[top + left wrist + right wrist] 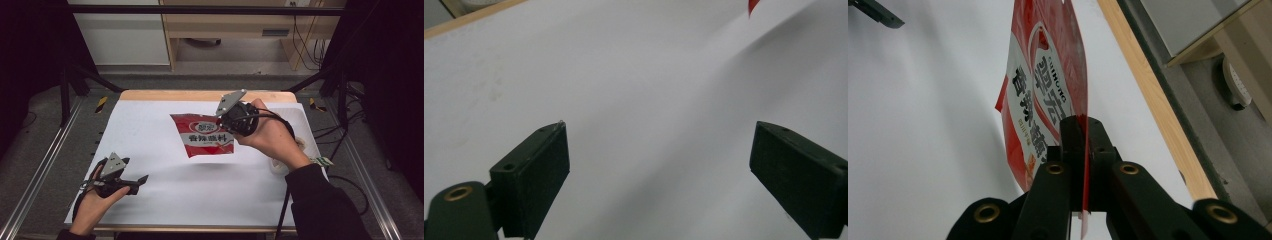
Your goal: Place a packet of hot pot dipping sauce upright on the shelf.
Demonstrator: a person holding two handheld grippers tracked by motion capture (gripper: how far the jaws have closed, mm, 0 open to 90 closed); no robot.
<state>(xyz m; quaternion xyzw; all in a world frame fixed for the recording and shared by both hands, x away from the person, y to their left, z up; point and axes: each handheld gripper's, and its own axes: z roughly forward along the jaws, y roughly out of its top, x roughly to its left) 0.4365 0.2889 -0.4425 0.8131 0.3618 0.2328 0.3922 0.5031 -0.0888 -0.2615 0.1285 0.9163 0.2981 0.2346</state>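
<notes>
My R claw (1082, 125) is clamped on the red sachet's (205, 135) edge — it hangs above the white sheet (210, 195) so it's clear to move. L claw (137, 182) wide open, empty, parked low nr the front edge.

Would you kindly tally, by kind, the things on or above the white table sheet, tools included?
Red seasoning packet, pinched in the right tool: 1
Roll of tape, partly behind the right forearm: 1
Handheld tools, counting the open left tool: 2
Total: 4
</notes>
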